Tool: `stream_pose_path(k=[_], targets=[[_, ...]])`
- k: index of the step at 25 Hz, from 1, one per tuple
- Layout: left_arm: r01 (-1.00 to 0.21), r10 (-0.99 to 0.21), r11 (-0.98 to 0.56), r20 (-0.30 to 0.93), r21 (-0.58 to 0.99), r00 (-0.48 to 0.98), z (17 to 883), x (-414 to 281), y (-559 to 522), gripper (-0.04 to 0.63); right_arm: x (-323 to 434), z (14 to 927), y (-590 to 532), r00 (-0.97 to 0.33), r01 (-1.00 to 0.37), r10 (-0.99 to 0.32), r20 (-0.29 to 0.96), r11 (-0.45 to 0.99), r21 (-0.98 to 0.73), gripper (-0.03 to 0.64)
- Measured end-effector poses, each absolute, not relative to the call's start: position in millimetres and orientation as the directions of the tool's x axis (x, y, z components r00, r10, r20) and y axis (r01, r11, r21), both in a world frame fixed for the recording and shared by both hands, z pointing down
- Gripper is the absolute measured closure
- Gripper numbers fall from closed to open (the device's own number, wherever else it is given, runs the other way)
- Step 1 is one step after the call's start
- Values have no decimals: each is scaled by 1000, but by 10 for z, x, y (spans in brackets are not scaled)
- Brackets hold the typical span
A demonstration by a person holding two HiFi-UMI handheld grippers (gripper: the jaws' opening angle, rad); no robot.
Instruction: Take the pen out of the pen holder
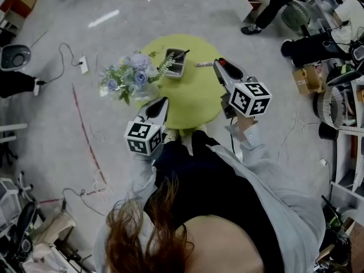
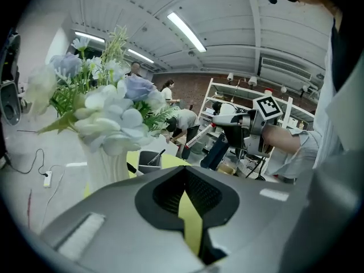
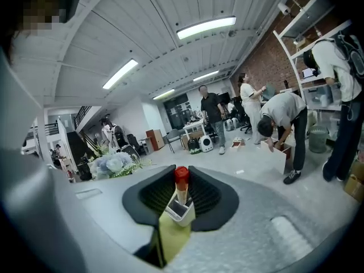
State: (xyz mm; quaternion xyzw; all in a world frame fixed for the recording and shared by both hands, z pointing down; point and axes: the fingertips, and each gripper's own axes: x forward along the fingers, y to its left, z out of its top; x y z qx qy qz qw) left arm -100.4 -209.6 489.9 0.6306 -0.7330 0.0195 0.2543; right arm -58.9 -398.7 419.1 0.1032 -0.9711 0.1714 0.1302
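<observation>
A grey mesh pen holder (image 1: 174,65) (image 2: 149,161) stands at the far side of the round green table (image 1: 193,104), with a black pen (image 1: 181,54) leaning in it. My right gripper (image 1: 218,63) (image 3: 181,191) hangs above the table to the holder's right. It is shut on a white pen with a red cap (image 1: 203,65) (image 3: 181,176) (image 2: 199,136), which is clear of the holder. Over the table's near left edge, close to the flowers, is my left gripper (image 1: 164,100) (image 2: 185,193). Its jaws are together with nothing between them.
A vase of pale blue and white flowers (image 1: 131,75) (image 2: 102,107) stands at the table's left edge, close to the left gripper. Cables and a power strip (image 1: 83,65) lie on the floor to the left. Shelves (image 1: 347,118) and people (image 3: 284,124) are off to the right.
</observation>
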Motion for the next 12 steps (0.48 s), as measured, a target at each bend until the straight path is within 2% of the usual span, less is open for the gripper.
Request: stream_pose_path(k=[12], targets=[[-963,-927,50,371,266,55,4789,-894,-2238,575,93,4144,-3767,-911,-367,-288,297,893,-260,548]])
